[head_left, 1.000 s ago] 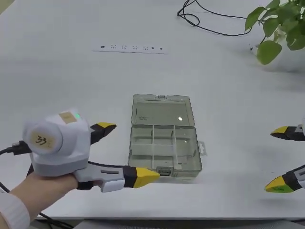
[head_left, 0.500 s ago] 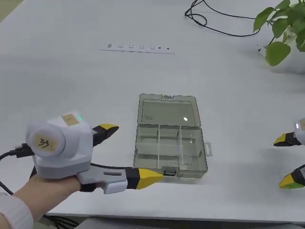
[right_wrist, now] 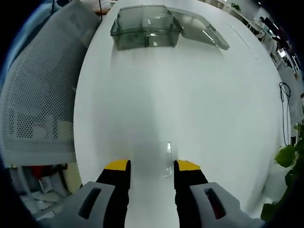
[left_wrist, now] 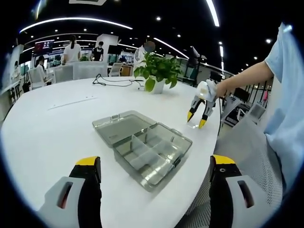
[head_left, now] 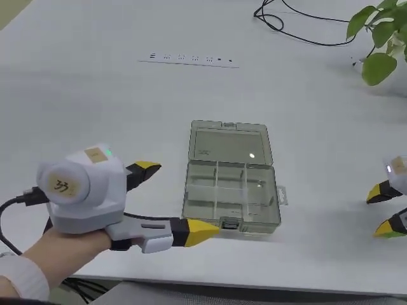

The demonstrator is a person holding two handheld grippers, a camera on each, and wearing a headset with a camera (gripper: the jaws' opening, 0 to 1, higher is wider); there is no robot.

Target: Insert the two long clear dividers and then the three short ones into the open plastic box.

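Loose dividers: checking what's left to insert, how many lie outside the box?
1: a small clear plastic strip on the white table, just ahead of the right tool. Others may sit out of view.

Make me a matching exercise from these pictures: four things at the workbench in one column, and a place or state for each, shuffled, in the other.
Things:
1. plastic box
2. potted plant
3. black cable
4. left gripper

Places or states:
A. looped near the far edge of the table
B. jaws spread wide, by the box's near left corner
C. open, with its lid laid back flat
D. green, at the far right

Pairs: 1-C, 2-D, 3-A, 4-B.
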